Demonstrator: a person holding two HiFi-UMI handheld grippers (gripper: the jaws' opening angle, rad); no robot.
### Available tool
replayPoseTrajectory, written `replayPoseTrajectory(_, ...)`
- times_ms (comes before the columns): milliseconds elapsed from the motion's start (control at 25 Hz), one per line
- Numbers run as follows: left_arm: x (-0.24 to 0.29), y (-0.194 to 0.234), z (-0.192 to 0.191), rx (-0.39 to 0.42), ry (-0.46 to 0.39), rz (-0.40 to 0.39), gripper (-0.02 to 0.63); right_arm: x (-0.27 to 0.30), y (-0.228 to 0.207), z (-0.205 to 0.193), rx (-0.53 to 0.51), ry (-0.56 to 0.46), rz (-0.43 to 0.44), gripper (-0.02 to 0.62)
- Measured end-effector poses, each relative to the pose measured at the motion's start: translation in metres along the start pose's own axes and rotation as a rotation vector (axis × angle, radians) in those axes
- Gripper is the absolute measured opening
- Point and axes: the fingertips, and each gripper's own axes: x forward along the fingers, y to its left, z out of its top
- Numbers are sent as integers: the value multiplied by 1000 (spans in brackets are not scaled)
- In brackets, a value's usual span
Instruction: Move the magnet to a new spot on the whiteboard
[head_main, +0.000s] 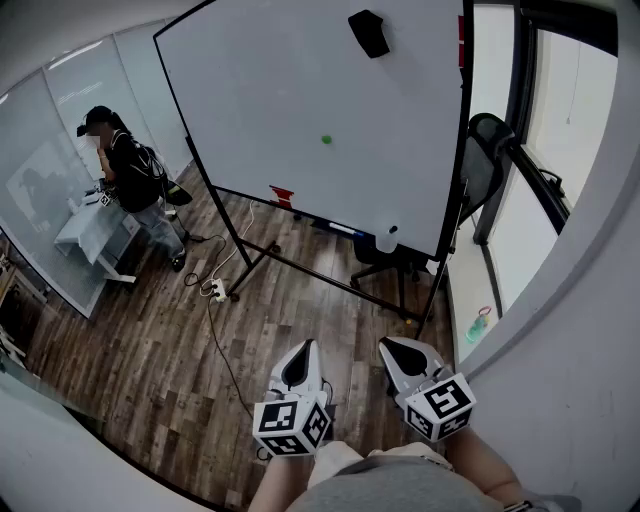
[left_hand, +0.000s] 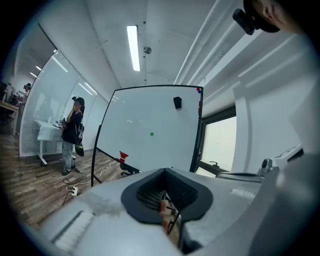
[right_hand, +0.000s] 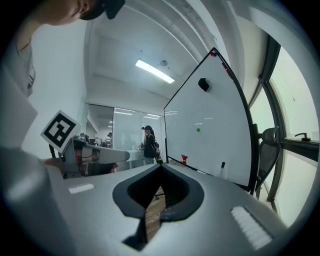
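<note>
A small green magnet (head_main: 326, 139) sticks near the middle of the standing whiteboard (head_main: 260, 90). It also shows as a green dot in the left gripper view (left_hand: 152, 133) and the right gripper view (right_hand: 198, 129). My left gripper (head_main: 308, 345) and right gripper (head_main: 385, 343) hang side by side close to my body, well short of the board and pointing toward it. Both have their jaws together with nothing between them. The left gripper's (left_hand: 165, 170) closed tips and the right gripper's (right_hand: 160, 165) closed tips aim at the board's lower part.
A black eraser (head_main: 369, 33) sits high on the board, with a red object (head_main: 282, 196) and a white bottle (head_main: 387, 238) at its tray. An office chair (head_main: 485, 160) stands by the window on the right. A person (head_main: 130, 175) stands at a desk far left. A power strip (head_main: 217, 291) and cable lie on the wooden floor.
</note>
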Motion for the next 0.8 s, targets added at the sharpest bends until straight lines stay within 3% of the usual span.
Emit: replayPoseTrajectory(800, -17, -38, -19, -11, 22, -26, 5, -33, 11, -2, 38, -21, 53, -2)
